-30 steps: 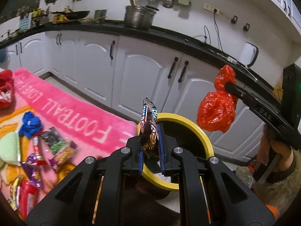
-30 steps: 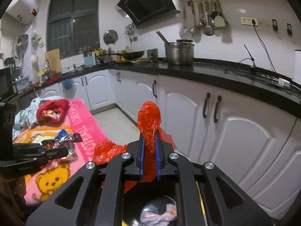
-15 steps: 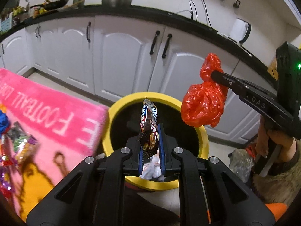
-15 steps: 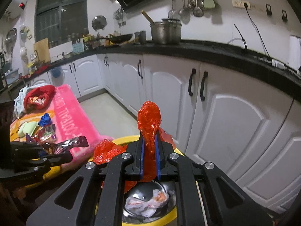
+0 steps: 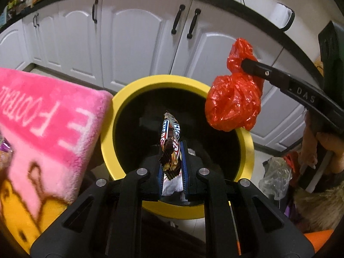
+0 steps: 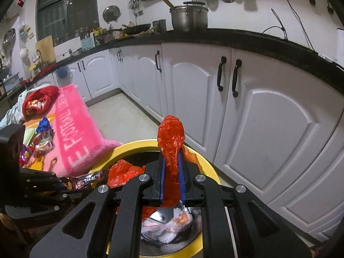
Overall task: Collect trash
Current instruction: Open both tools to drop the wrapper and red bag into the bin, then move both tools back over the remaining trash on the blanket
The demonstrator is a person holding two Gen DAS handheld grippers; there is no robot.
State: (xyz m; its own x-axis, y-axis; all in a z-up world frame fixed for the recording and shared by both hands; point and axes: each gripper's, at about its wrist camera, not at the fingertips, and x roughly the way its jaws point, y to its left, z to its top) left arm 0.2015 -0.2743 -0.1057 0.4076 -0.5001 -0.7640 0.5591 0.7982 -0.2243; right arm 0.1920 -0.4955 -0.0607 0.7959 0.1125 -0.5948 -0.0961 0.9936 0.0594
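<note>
My left gripper point(image 5: 173, 148) is shut on a brown candy bar wrapper point(image 5: 169, 142) and holds it over the open mouth of the yellow-rimmed trash bin point(image 5: 120, 99). My right gripper point(image 6: 172, 157) is shut on a crumpled red plastic bag point(image 6: 171, 137), held above the same bin point(image 6: 211, 172). In the left wrist view the red bag point(image 5: 234, 105) hangs from the right gripper over the bin's right rim. In the right wrist view the left gripper and its wrapper point(image 6: 86, 179) sit at the bin's left rim. White crumpled trash point(image 6: 169, 225) lies inside the bin.
A pink blanket point(image 5: 43, 116) covers the surface left of the bin, with several wrappers point(image 6: 43, 144) and a red bag of trash point(image 6: 38, 102) on it. White kitchen cabinets point(image 6: 268, 129) stand close behind the bin. A clear plastic bag point(image 5: 275, 176) lies right of the bin.
Both grippers have moved toward and over the bin, still holding their loads. The bin mouth now fills the middle of the left wrist view.
</note>
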